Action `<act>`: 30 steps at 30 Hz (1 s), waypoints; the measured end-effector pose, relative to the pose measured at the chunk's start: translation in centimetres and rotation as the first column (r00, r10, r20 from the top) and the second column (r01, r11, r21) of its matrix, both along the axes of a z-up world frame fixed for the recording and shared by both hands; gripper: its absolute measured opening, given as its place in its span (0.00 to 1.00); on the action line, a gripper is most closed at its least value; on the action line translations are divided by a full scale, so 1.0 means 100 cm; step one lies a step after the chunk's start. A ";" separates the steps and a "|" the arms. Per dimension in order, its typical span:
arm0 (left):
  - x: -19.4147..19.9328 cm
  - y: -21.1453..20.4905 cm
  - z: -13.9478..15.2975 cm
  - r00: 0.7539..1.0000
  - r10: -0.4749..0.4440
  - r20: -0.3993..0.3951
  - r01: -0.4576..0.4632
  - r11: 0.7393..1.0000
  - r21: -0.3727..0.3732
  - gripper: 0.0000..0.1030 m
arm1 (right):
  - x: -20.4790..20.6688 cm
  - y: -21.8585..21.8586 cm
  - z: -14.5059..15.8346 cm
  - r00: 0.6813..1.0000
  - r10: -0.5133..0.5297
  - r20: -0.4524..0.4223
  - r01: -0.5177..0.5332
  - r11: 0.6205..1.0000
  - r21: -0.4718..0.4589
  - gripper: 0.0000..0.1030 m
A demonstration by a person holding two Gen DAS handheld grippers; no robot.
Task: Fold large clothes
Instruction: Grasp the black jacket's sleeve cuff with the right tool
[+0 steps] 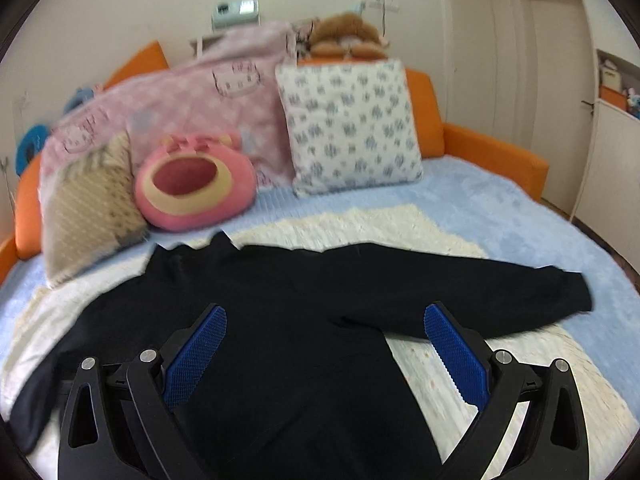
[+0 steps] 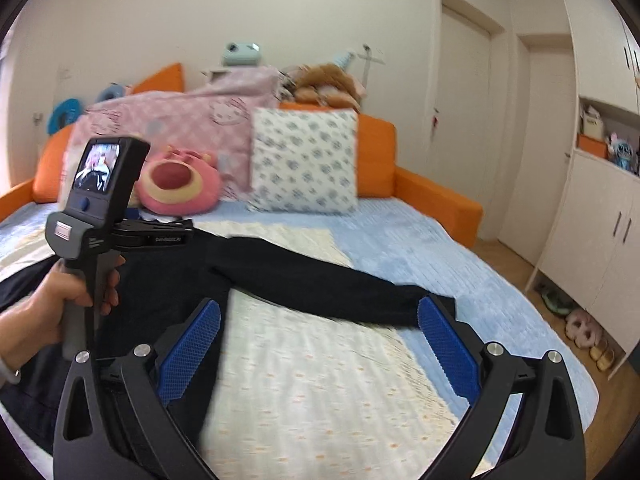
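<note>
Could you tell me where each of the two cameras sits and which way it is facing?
Left wrist: on the left gripper, above the black garment, facing the pillows; only its open jaws show.
Right wrist: on the right gripper, facing the garment's spread sleeve; open jaws, the left hand holding the other gripper.
Shared: garment, floral pillow, pink plush.

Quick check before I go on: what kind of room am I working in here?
Most likely a bedroom at home. A bed with a light blue cover carries the black top, pillows and a pink plush toy lie at its head, and white cupboards with slippers line the wall.
</note>
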State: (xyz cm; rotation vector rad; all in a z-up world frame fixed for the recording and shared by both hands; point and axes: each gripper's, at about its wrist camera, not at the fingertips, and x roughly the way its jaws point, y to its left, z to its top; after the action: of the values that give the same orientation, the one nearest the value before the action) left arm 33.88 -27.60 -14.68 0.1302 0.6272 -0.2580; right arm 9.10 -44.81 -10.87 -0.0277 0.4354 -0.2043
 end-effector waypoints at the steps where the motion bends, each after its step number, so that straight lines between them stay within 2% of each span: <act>1: 0.011 -0.004 -0.012 1.000 0.011 -0.021 -0.011 1.000 -0.001 0.98 | 0.007 -0.013 -0.007 1.000 -0.005 -0.012 0.006 1.000 0.029 0.95; 3: 0.035 -0.019 -0.037 0.998 0.035 -0.057 -0.034 0.999 0.020 0.98 | 0.020 -0.046 -0.019 0.999 -0.019 -0.039 0.023 0.995 0.095 0.95; 7: 0.063 -0.035 -0.068 0.994 0.070 -0.087 -0.067 0.997 0.031 0.94 | 0.045 -0.108 -0.037 0.997 -0.035 -0.062 0.046 0.981 0.189 0.95; 13: 0.089 -0.024 -0.102 0.970 0.123 -0.209 -0.147 0.984 -0.104 0.94 | 0.082 -0.176 -0.054 0.987 -0.073 -0.141 0.101 0.974 0.202 0.95; 17: 0.093 -0.025 -0.129 0.958 0.141 -0.250 -0.164 0.984 -0.074 0.94 | 0.113 -0.219 -0.065 0.975 -0.079 -0.209 0.140 0.946 0.293 0.95; 19: 0.095 -0.027 -0.132 0.954 0.146 -0.263 -0.168 0.984 -0.064 0.94 | 0.134 -0.240 -0.072 0.963 -0.086 -0.257 0.173 0.926 0.335 0.93; 23: 0.097 -0.036 -0.134 0.955 0.158 -0.251 -0.165 0.986 -0.007 0.95 | 0.171 -0.270 -0.088 0.925 -0.101 -0.367 0.247 0.893 0.376 0.86; 26: 0.095 -0.038 -0.135 0.957 0.166 -0.238 -0.166 0.986 0.022 0.95 | 0.193 -0.291 -0.108 0.884 -0.147 -0.445 0.337 0.859 0.386 0.86; 29: 0.094 -0.039 -0.135 0.958 0.168 -0.233 -0.166 0.986 0.030 0.96 | 0.208 -0.307 -0.135 0.829 -0.155 -0.538 0.417 0.811 0.409 0.82; 30: 0.095 -0.039 -0.134 0.958 0.168 -0.232 -0.166 0.986 0.028 0.96 | 0.211 -0.310 -0.141 0.818 -0.151 -0.556 0.429 0.803 0.413 0.77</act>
State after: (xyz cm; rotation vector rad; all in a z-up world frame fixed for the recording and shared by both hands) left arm 43.35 -31.47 -28.11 0.0541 0.8691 -0.1078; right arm 30.18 -75.77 -25.00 0.5503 1.0139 -0.3930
